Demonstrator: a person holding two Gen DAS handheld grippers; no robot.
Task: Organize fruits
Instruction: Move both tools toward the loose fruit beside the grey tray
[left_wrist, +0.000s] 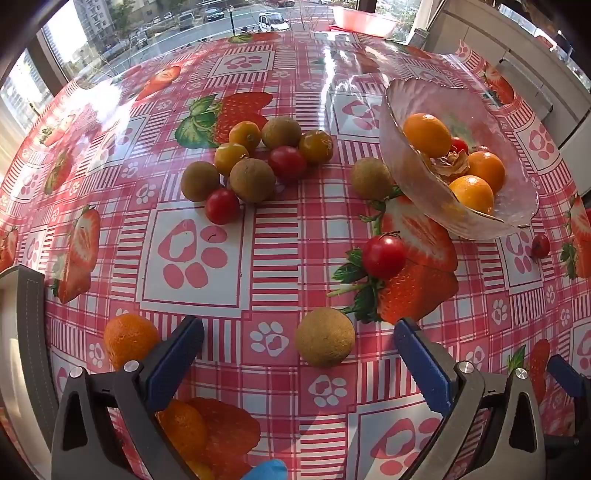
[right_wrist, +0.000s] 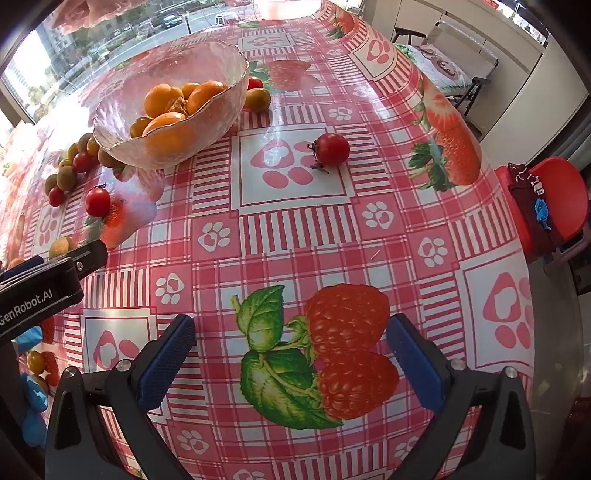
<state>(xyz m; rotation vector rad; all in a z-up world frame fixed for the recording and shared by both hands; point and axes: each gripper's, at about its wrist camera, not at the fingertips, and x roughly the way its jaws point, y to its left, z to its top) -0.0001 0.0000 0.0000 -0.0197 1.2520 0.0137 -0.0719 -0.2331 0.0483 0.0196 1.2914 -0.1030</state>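
An orange fruit (left_wrist: 183, 428) near the counter's front edge is partly covered by the left tongs' finger (left_wrist: 173, 365). The red basin (left_wrist: 364, 20) at the far edge is cut off by the frame. Fruits low in the glass bowl (right_wrist: 221, 107) blur through its wall.

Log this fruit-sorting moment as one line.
left gripper: open, empty | right gripper: open, empty | glass bowl: holds orange fruits | loose fruit cluster: on tablecloth

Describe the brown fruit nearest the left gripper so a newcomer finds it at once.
Start at the glass bowl of orange fruit, then come toward the left gripper. Just ahead of its open fingers lies one round brown fruit, matte and rough-skinned, alone on the cloth, unlike the glossy red tomato beyond it.
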